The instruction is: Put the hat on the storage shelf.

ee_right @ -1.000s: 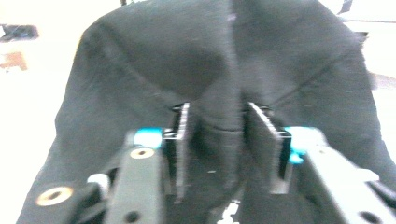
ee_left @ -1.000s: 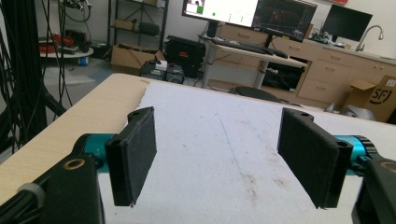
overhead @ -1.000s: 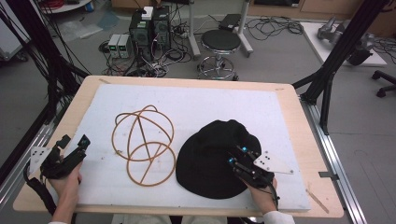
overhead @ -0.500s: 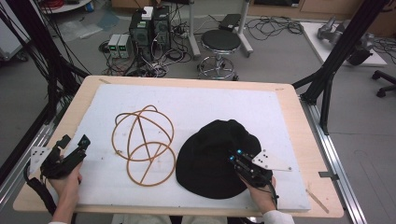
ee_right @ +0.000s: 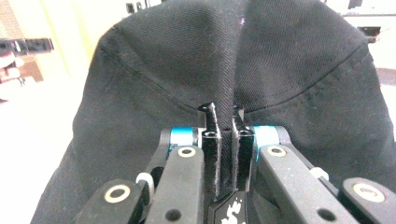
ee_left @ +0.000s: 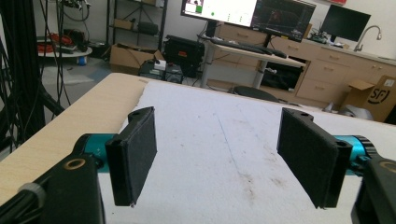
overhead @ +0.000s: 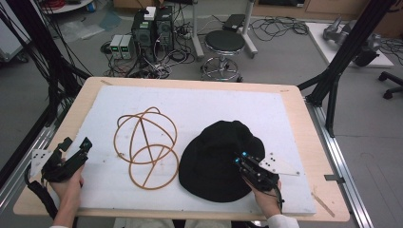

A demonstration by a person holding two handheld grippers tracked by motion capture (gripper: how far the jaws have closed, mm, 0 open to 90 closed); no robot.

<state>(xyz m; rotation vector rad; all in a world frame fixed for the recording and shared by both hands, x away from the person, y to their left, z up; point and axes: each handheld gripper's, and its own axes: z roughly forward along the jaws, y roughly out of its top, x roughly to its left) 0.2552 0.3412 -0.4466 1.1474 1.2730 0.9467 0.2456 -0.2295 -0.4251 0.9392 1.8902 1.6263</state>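
pinching the hat brim for a lift onto the frame

the right gripper point(overhead: 243, 160) has its jaws nearly together, clamped on a fold of the black hat point(overhead: 216, 159), which lies on the white mat point(overhead: 209, 104) just right of the wire frame point(overhead: 145, 145). best to keep the pinch firm and lift slowly so the cloth does not slip. the left gripper point(ee_left: 219, 154) is wide apart, holding nothing, near the mat's left edge. no containers here; the frame stands bare.
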